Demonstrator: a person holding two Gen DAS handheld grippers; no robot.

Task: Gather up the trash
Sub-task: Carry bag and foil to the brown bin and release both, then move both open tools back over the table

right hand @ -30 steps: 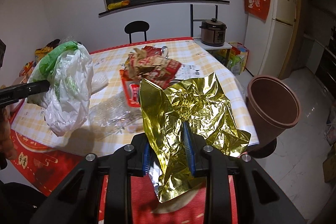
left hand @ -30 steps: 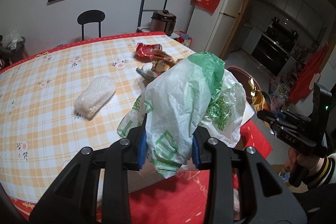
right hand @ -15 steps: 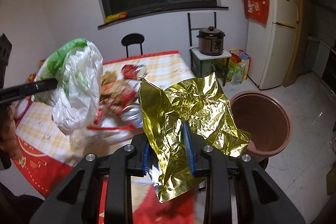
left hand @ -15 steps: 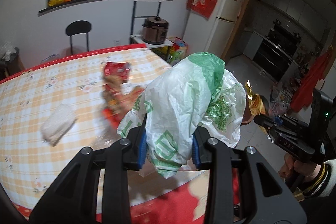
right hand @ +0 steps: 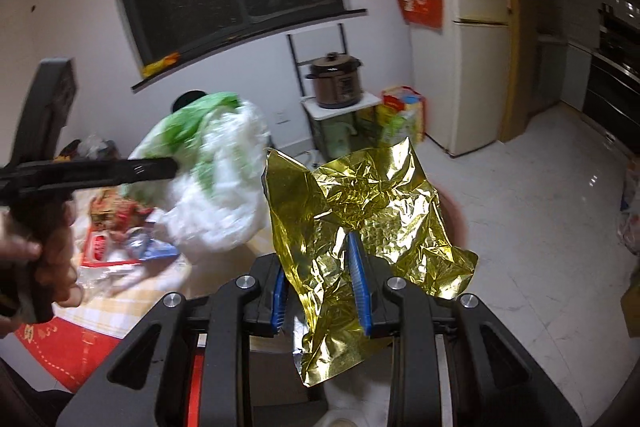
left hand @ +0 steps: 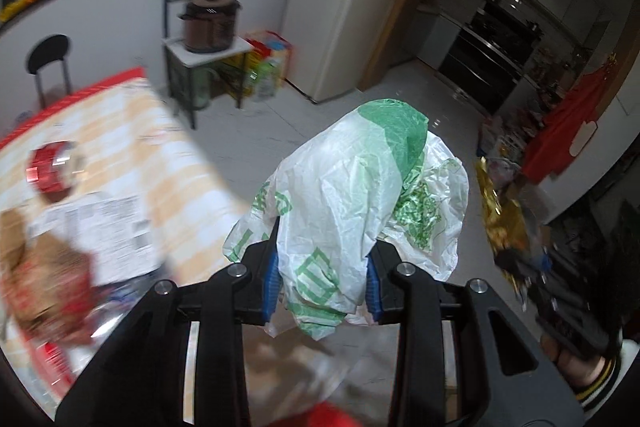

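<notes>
My left gripper [left hand: 320, 281] is shut on a crumpled white and green plastic bag [left hand: 352, 195] and holds it in the air past the table's corner. The bag also shows blurred in the right wrist view [right hand: 212, 187]. My right gripper [right hand: 320, 291] is shut on a crinkled gold foil sheet [right hand: 360, 211], held above the floor; the foil shows in the left wrist view [left hand: 500, 223] at the right. More wrappers [left hand: 44, 267] and a red can [left hand: 50, 167] lie on the checked table [left hand: 176, 163].
A rice cooker [right hand: 336, 81] stands on a small shelf by the wall, with a white fridge [right hand: 468, 67] to its right. A black chair [left hand: 50, 55] stands behind the table. A reddish blur [right hand: 456, 215] shows behind the foil. White tiled floor [right hand: 540, 219] lies to the right.
Both grippers have swung right, away from the table and toward the kitchen floor, each still holding its item. The brown bin is now hidden behind the foil.
</notes>
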